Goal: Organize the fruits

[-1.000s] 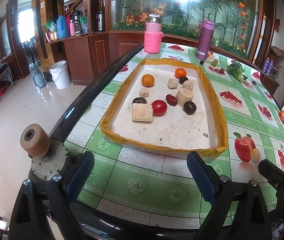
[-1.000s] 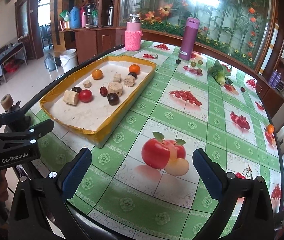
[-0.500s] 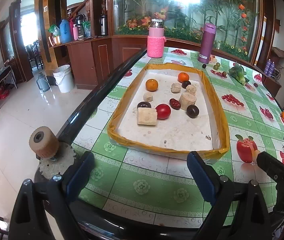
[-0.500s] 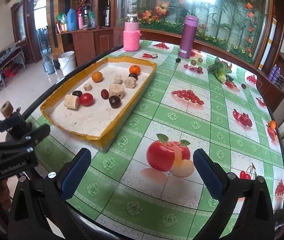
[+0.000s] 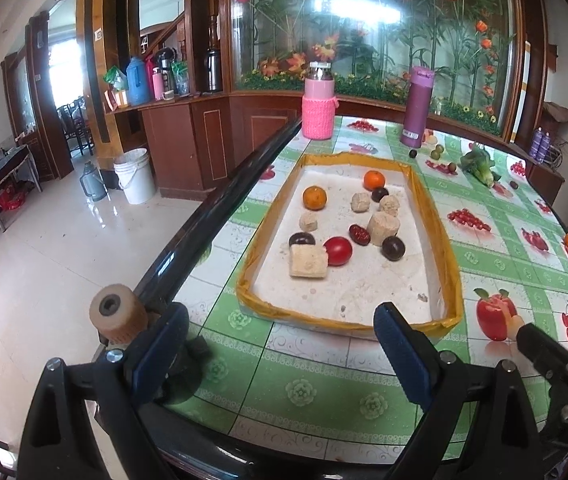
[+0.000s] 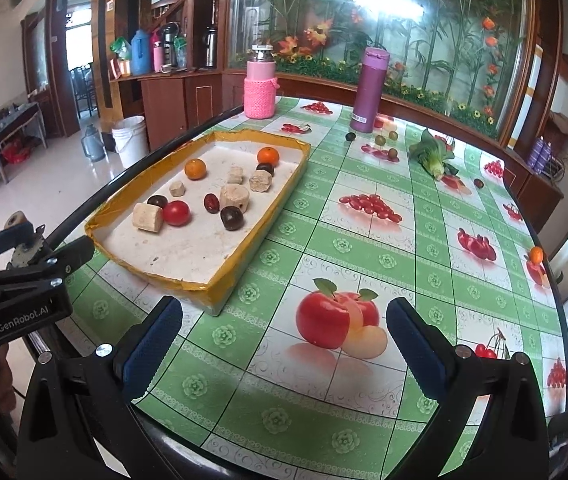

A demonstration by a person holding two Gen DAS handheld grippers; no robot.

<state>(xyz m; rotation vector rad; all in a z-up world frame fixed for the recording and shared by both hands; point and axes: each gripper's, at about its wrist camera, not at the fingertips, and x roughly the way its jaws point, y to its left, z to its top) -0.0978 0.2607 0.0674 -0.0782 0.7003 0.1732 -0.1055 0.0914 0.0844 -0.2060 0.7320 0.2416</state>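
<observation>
A white tray with a yellow rim (image 5: 450, 248) (image 6: 268, 236) lies on the green fruit-print table. In it sit two oranges (image 5: 315, 197) (image 6: 195, 169), a red tomato (image 5: 338, 251) (image 6: 176, 213), dark plums (image 5: 393, 248) (image 6: 231, 217), a dark red fruit (image 5: 359, 234) and several tan foam blocks (image 5: 308, 263). My left gripper (image 5: 280, 350) hangs open over the near table edge, short of the tray. My right gripper (image 6: 284, 344) stands open over the printed apple, right of the tray. Neither holds anything.
A pink bottle (image 5: 318, 106) and a purple flask (image 5: 417, 106) stand at the table's far end. Small loose fruits (image 6: 382, 140) and a green vegetable (image 6: 434, 158) lie beyond the tray. A small orange (image 6: 536, 255) rests near the right edge. Floor lies left of the table.
Both grippers have risen and drawn back a little, so the tray sits lower and smaller in view. Nothing in the tray has moved.
</observation>
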